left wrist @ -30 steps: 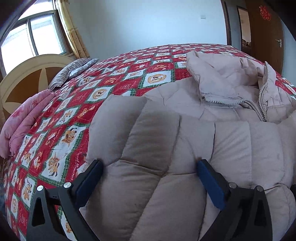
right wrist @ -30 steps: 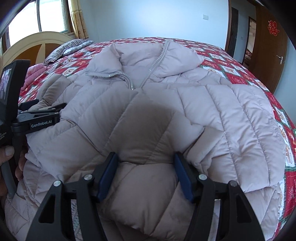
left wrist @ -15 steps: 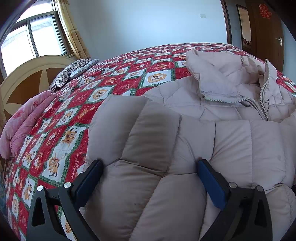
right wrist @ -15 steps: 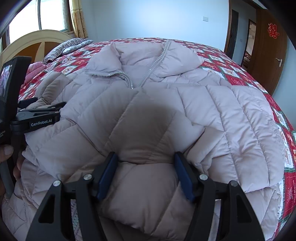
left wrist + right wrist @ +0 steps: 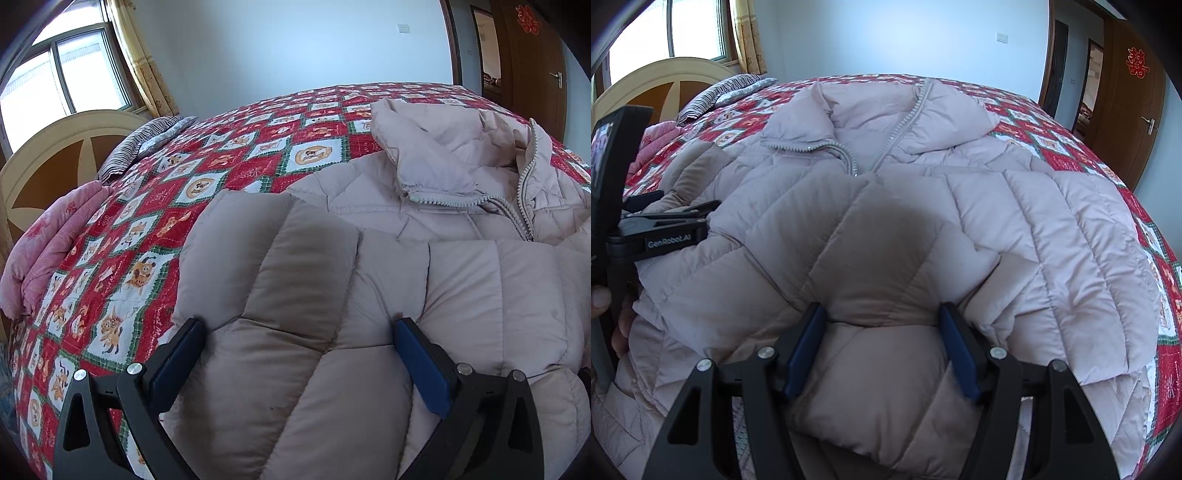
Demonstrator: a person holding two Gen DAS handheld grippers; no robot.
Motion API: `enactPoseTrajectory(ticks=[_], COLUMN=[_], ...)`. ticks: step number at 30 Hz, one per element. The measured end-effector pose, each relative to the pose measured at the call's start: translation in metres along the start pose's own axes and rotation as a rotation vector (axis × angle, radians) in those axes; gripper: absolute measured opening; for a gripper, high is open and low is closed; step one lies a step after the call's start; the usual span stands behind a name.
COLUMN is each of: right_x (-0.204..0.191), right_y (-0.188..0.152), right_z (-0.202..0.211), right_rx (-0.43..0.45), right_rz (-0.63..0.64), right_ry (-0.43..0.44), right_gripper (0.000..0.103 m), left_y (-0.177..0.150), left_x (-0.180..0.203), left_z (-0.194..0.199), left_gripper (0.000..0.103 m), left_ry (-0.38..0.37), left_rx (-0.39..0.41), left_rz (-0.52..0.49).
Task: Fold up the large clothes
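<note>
A pale pink quilted puffer jacket (image 5: 1015,206) lies front-up on the bed, collar and zipper (image 5: 886,147) at the far side. It also shows in the left wrist view (image 5: 461,258). My left gripper (image 5: 299,332) has its jaws wide apart around a thick fold of the jacket's left part, pads against the padding. My right gripper (image 5: 882,317) likewise straddles a bunched fold near the jacket's lower middle. The left gripper shows from the side in the right wrist view (image 5: 665,236), held by a hand.
The bed has a red patchwork quilt (image 5: 221,166). A pink folded blanket (image 5: 48,240) and a striped pillow (image 5: 147,140) lie by the cream headboard (image 5: 55,155) at left. A brown door (image 5: 1126,92) stands at the far right.
Both grippers have edged slightly forward over the jacket; the folded bulk between the jaws stays the same. Jaw widths look unchanged.
</note>
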State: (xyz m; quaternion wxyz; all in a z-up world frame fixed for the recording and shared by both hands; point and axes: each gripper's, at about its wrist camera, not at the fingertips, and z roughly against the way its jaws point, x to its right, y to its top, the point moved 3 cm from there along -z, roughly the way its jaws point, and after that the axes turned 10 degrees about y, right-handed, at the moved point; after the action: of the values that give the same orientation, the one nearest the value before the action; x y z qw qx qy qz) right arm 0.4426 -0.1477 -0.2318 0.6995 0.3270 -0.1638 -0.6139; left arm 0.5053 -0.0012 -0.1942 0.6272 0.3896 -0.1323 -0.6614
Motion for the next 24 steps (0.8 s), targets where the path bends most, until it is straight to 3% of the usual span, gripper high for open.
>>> enactPoseTrajectory(ticks=[7, 12, 16, 19, 24], right_x=[0.001, 0.019, 0.055, 0.090, 0.147], right_y=[0.002, 0.023, 0.064, 0.102, 0.168], right_z=[0.004, 0.027, 0.046, 0.036, 0.003], right_rx=[-0.006, -0.057, 0.014, 0.034, 0.075], right_rz=[-0.001, -0.043, -0.134, -0.250, -0.432], right_ry=[0.032, 0.185, 0.219, 0.226, 0.142], right_gripper=[0.069, 0.073, 0.083, 0.083, 0.083], left_y=[0.038, 0.081, 0.115, 0.139, 0.172], left_x=[-0.027, -0.035, -0.018, 0.001, 0.025], left_z=[0.036, 0.031, 0.017, 0.000, -0.028], left_gripper=[0.102, 0.102, 0.102, 0.102, 0.102], left_ry=[-0.031, -0.065, -0.048, -0.043, -0.043], left_rx=[0.032, 0.020, 0.058, 0.075, 0.081], left_rz=[0.004, 0.038, 0.004, -0.025, -0.021])
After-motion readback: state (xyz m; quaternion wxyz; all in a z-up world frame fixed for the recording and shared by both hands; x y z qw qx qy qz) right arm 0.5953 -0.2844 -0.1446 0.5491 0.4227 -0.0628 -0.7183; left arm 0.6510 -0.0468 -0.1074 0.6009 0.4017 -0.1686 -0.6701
